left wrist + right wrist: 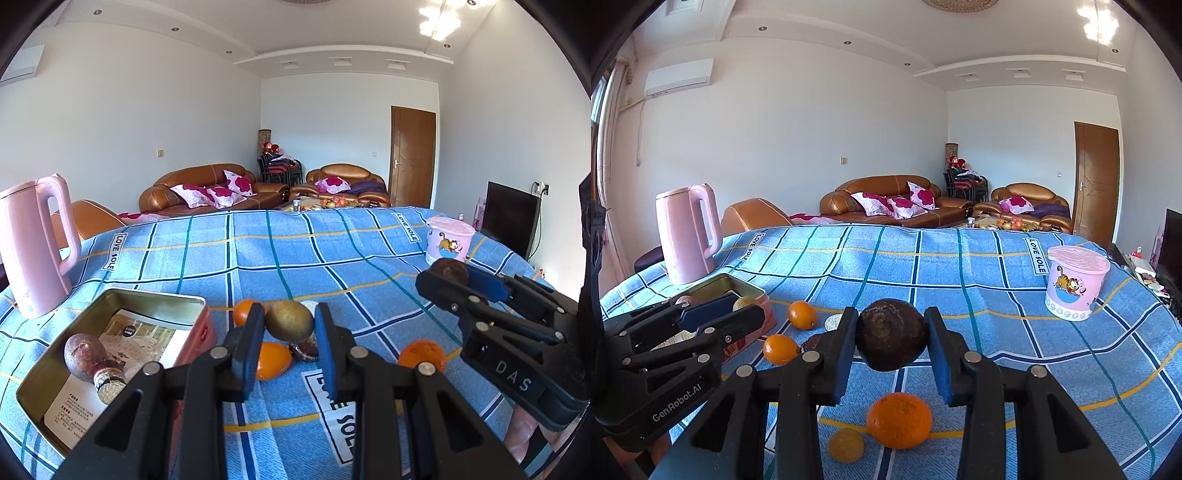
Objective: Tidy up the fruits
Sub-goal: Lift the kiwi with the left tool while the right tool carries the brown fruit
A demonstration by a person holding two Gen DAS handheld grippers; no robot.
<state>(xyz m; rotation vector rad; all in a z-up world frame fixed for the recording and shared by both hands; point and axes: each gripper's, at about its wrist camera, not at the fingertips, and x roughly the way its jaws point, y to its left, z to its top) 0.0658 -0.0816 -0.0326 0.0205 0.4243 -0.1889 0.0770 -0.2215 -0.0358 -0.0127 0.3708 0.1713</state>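
Two fruits are held clear of the counter (997, 266), presumably for carrying to the open tin (110, 325), the one container seen to hold fruit already. The left gripper (290, 332) has its fingers (251, 343) clenched on a kiwi-like fruit (290, 320), held to the right of the tin and above the loose fruit beside it. The right gripper (891, 343) is clenched on a dark round fruit (891, 334), well to the right of the tin.

The kiwi-like fruit is olive-brown, oval and matt, with a fine speckle. The dark round fruit is near black, rough-skinned, with a paler dried patch at its top; its kind cannot be told.

Inside the tin a purple-brown fruit (84, 356) rests on a printed leaflet (122, 354), against a small netted object. Right of the tin, oranges (801, 314) lie scattered on the blue checked cloth, the largest orange (899, 420) lying below the right gripper. These are judged still to be gathered
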